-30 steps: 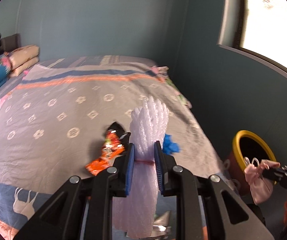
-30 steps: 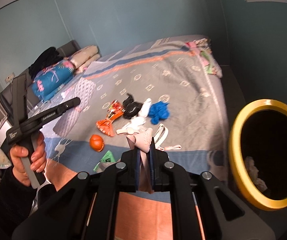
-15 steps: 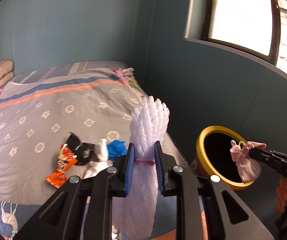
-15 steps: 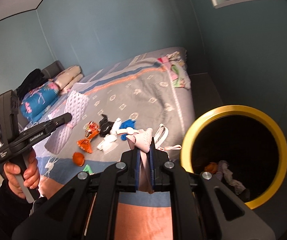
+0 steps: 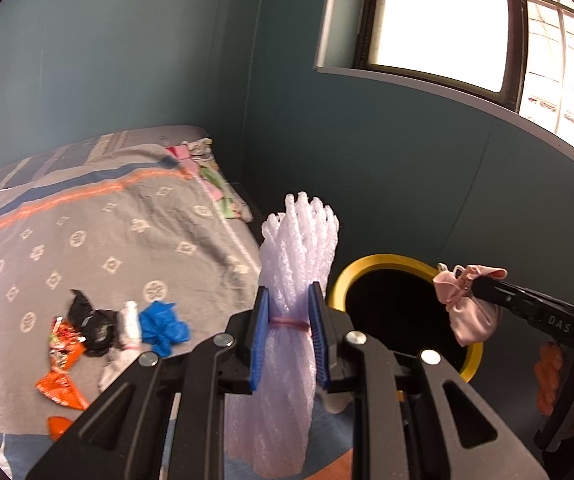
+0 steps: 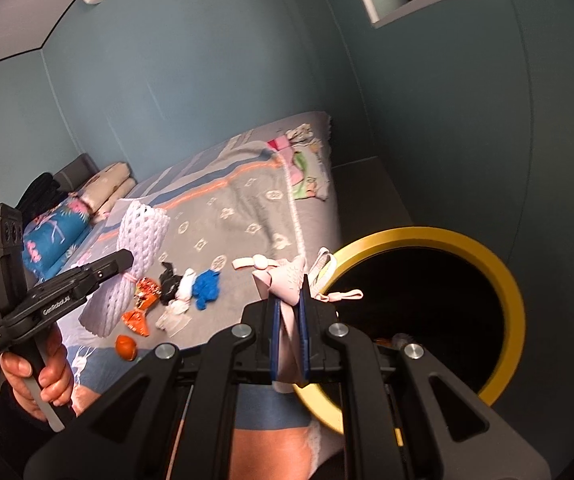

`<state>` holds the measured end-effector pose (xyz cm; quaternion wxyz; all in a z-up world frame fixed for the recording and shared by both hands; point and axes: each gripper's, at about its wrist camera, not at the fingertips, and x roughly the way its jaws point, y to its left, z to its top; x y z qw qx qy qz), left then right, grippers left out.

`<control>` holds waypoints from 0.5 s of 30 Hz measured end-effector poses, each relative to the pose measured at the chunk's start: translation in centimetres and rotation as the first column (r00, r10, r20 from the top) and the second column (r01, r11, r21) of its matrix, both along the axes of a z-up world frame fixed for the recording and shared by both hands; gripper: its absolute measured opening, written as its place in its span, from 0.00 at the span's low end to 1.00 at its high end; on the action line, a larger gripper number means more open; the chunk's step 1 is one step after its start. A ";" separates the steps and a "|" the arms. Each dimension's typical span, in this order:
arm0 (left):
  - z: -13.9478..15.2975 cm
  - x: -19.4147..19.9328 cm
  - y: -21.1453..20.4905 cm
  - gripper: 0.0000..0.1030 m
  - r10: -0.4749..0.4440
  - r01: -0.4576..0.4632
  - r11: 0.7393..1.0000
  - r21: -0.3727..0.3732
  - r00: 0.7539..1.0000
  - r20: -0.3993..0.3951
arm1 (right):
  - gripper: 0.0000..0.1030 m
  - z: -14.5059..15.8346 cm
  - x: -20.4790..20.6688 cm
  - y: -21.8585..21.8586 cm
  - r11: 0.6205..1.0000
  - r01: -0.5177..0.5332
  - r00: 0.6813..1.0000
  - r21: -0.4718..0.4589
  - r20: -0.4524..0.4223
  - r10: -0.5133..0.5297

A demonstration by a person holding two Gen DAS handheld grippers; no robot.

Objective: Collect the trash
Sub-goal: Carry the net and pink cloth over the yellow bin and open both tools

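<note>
- The left claw [image 5: 287, 334], at the bottom centre of the left wrist view, is clamped on a white foam net bundle [image 5: 293, 280] tied with a pink band; the bundle stands upright between the blue pads.
- The right claw [image 6: 288, 334], at the bottom centre of the right wrist view, is pressed tight on a pink cloth pouch [image 6: 287, 280] that sticks up above the pads.
- A black bin [image 6: 507, 300] with a yellow rim sits at the right of that view, just beside the bed [image 6: 239, 208]; its mouth faces the camera, and the pouch hangs in front of its left rim.
- In the left wrist view the foam bundle covers the bin's left rim, and the right claw with the pouch crosses in from the right, over the opening.
- On the grey patterned bedcover lie an orange wrapper [image 5: 61, 368], a black scrap [image 5: 91, 326], a white scrap [image 5: 131, 326], a blue glove [image 5: 165, 328] and a small orange ball [image 6: 126, 346], grouped near the bed's near edge.
- A pink strap [image 6: 253, 263] lies on the bed near the bin.
- Pillows [image 6: 107, 190] are stacked at the bed's far left; a bright window [image 5: 439, 20] fills the upper right.
</note>
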<state>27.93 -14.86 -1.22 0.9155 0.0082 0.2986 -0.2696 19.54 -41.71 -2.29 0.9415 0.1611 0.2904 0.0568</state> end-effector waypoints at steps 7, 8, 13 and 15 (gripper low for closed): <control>-0.8 0.9 -4.4 0.18 -0.067 0.067 0.998 -0.022 0.997 -0.026 | 0.08 -0.3 0.0 -3.4 0.997 0.076 0.997 0.003 0.004 -0.076; -1.0 1.1 -5.1 0.18 -0.076 0.075 0.997 -0.025 0.997 -0.030 | 0.08 -0.4 0.1 -3.9 0.996 0.086 0.996 0.003 0.001 -0.086; -2.0 2.3 -8.0 0.18 -0.112 0.111 0.993 -0.030 0.992 -0.055 | 0.08 -1.2 0.9 -6.0 0.992 0.129 0.992 -0.015 -0.016 -0.129; -2.6 2.7 -9.1 0.18 -0.122 0.120 0.992 -0.032 0.990 -0.072 | 0.08 -1.8 1.2 -6.8 0.990 0.138 0.990 -0.006 -0.031 -0.138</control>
